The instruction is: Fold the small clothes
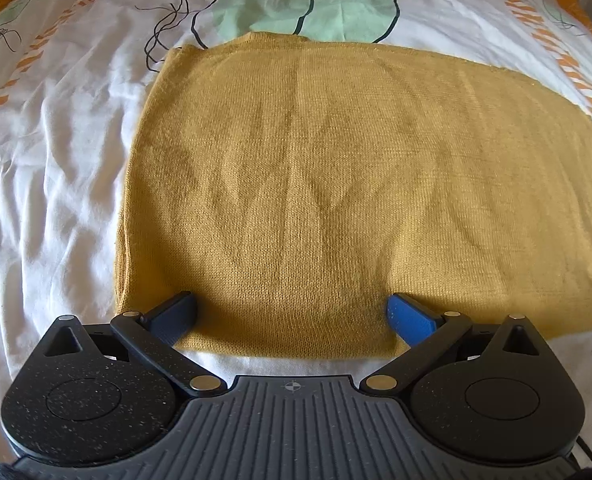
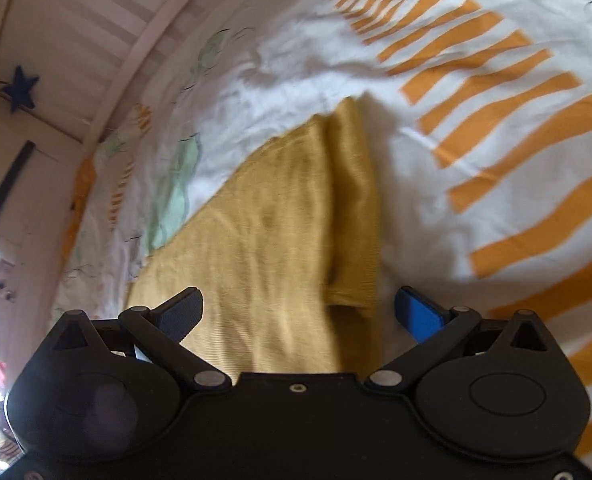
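A mustard-yellow knit garment [image 1: 336, 184] lies flat and folded on the bed sheet [image 1: 55, 160]. My left gripper [image 1: 291, 312] is open, its blue pads spread wide over the garment's near edge, holding nothing. In the right wrist view the same garment [image 2: 263, 232] shows with a narrow part [image 2: 352, 208], perhaps a sleeve, folded along its right side. My right gripper [image 2: 300, 312] is open and empty, just above the garment's near end.
The white bed sheet has orange stripes [image 2: 516, 128] and a pale green leaf print [image 1: 308, 4]. A padded striped wall or headboard [image 2: 75, 20] with a blue star [image 2: 21, 88] stands at the left of the right wrist view.
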Demonstrator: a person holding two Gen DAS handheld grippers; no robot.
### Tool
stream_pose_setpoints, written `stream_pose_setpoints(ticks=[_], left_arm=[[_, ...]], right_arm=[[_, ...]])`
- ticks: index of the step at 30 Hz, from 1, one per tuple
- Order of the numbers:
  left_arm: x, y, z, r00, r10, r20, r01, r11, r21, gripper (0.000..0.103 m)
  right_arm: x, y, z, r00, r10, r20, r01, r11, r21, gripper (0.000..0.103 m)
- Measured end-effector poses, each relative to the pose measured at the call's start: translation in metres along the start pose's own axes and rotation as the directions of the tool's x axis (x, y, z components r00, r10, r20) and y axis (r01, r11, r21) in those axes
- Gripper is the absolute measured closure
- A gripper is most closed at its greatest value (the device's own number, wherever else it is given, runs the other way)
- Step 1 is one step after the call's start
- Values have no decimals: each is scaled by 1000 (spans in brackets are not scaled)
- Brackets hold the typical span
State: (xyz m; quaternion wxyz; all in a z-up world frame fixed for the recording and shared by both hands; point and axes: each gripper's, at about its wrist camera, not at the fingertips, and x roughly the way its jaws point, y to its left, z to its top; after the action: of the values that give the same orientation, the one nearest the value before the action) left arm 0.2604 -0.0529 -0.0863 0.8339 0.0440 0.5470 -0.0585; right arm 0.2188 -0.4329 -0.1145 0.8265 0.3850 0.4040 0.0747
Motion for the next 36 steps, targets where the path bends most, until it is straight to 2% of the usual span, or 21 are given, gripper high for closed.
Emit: stream_pose_setpoints(ticks=[4,10,13,19,21,22,25,31,36], left_arm=[[0,0,-1,1000,-2,8,2,1000,3,0],[1,2,-3,1000,-13,26,13,1000,4,0],[-1,1,-5,999,-12,37,11,1000,6,0],[-4,3,-3,999,-25,28,25,1000,-4,0],[-7,6,2,999,-36,19,37,999,-27,3],[-10,7,4,999,-48,19,49,998,-45,7],[-23,8,15,995,-88,43,90,994,-67,12],[-35,-11,59,990,-87,111,95,993,-65,12],[-20,-34,97,991,-40,128,46,998,-45,12]], right_arm=[[15,9,0,1000,26,3,-26,999,-19,0],[15,-5,4,993,97,68,-103,991,87,0],[16,-3,5,994,85,63,-92,990,104,0],[19,6,6,998,40,43,-43,997,66,0],[21,7,7,999,34,37,-36,997,62,0],[22,8,7,999,32,34,-34,998,61,0],[22,6,8,999,32,27,-33,997,68,0],[24,8,10,999,23,22,-25,997,69,0],[23,8,10,1000,22,18,-23,997,68,0]])
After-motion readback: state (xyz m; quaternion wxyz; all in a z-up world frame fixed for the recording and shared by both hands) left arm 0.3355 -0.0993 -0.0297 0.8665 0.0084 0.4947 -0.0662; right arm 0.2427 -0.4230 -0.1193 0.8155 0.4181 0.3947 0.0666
